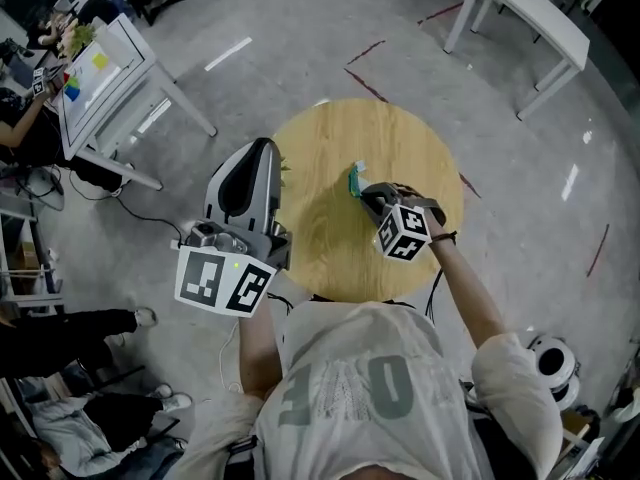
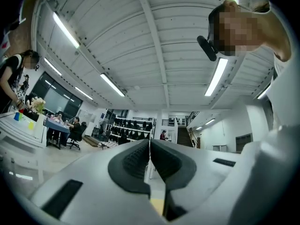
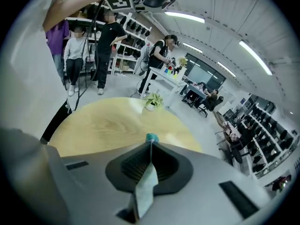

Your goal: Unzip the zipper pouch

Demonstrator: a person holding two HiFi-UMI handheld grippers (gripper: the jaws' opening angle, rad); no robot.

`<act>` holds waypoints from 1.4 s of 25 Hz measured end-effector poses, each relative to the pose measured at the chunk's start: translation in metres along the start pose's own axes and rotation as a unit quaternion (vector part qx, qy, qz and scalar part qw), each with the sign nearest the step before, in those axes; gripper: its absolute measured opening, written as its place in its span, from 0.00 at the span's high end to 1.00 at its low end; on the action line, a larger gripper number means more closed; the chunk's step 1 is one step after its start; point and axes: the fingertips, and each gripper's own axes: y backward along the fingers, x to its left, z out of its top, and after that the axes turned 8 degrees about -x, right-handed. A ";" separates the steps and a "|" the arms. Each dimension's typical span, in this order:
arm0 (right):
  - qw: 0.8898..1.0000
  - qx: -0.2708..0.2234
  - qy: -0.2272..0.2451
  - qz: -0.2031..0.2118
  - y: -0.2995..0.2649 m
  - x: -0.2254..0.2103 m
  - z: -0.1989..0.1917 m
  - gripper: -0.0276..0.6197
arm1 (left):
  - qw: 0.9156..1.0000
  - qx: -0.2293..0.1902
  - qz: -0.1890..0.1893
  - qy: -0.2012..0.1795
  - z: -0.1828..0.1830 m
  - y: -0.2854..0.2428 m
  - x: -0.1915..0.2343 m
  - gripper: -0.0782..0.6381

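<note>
Teal zipper pouch (image 3: 144, 191) looks light and limp, pinched in the closed right hand-held gripper (image 3: 150, 159) above the tabletop (image 3: 108, 125); left hand-held gripper (image 2: 150, 159) closed and empty off the tabletop edge, should clamp the pouch's free end.

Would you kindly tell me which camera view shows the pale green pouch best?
The right gripper view: the pouch fills the slot between the shut right tongs, its fabric clear. The head view shows only a small teal end of the pouch over the round table. The left gripper view shows none.
</note>
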 end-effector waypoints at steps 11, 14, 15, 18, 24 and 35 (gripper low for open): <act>0.997 -0.004 -0.065 0.039 -0.022 0.039 0.003 0.79 | 1.000 0.001 0.009 0.002 -0.004 0.010 0.010 0.85; 0.997 -0.006 -0.065 0.042 -0.019 0.039 0.007 0.78 | 1.000 -0.001 0.009 0.005 -0.004 0.011 0.013 0.85; 0.997 -0.010 -0.070 0.042 -0.017 0.038 0.010 0.76 | 1.000 -0.003 0.008 0.006 -0.003 0.011 0.013 0.85; 0.994 -0.030 -0.095 0.037 -0.006 0.027 0.021 0.70 | 1.000 -0.007 0.002 0.007 0.001 0.007 0.010 0.85; 0.982 -0.108 -0.141 -0.069 0.045 -0.045 0.058 0.69 | 1.000 -0.012 -0.008 0.000 0.006 -0.001 0.004 0.85; 0.822 -0.364 -0.240 -0.366 0.244 -0.141 0.142 0.83 | 0.997 -0.042 -0.011 -0.061 -0.002 -0.009 -0.022 0.85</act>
